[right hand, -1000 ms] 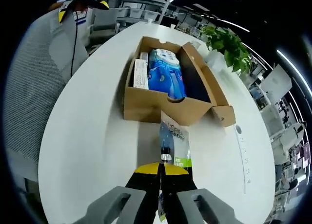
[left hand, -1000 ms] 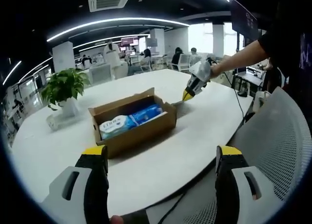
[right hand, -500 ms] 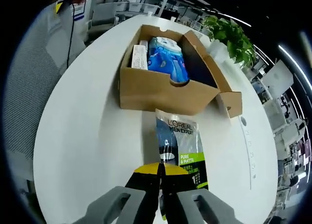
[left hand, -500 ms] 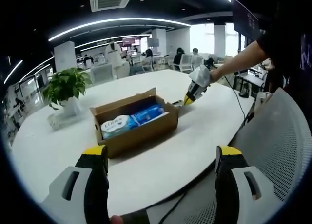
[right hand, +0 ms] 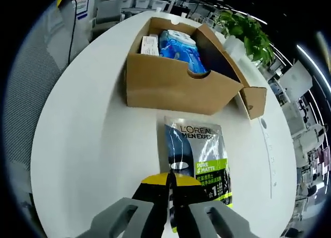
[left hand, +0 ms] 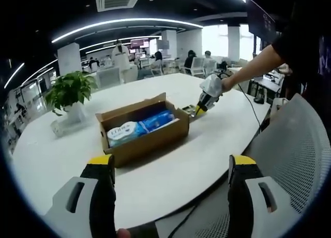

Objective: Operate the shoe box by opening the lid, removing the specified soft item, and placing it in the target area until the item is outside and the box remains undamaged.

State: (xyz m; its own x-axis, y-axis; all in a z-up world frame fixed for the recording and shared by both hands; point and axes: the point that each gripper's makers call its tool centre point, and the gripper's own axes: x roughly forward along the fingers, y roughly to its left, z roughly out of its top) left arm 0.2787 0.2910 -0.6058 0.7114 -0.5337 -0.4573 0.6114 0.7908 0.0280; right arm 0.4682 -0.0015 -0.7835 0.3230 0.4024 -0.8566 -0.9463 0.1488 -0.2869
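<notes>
In the right gripper view, the right claw (right hand: 170,180) is seen clenched, its yellow-tipped jaws pressed together on the near edge of a soft sachet (right hand: 196,163). The sachet is laid flat on the white tabletop (right hand: 88,145), just beside the near wall of the shoe box (right hand: 170,88) and outside it. Blue, white and green print is carried on the sachet, with lettering across its top.

In the left gripper view, the right claw (left hand: 200,108) is seen angled down to the tabletop (left hand: 170,165) at the box's (left hand: 142,132) right end, held by a hand (left hand: 227,83) on an outstretched arm.

The left claw (left hand: 170,168) is held released, jaws wide apart, with nothing between them, short of the tabletop's near edge.

The box stands open and looks intact, its lid flap turned back. Blue and white packs (left hand: 138,127) are seen inside. A potted plant (left hand: 70,93) stands beyond the box.
</notes>
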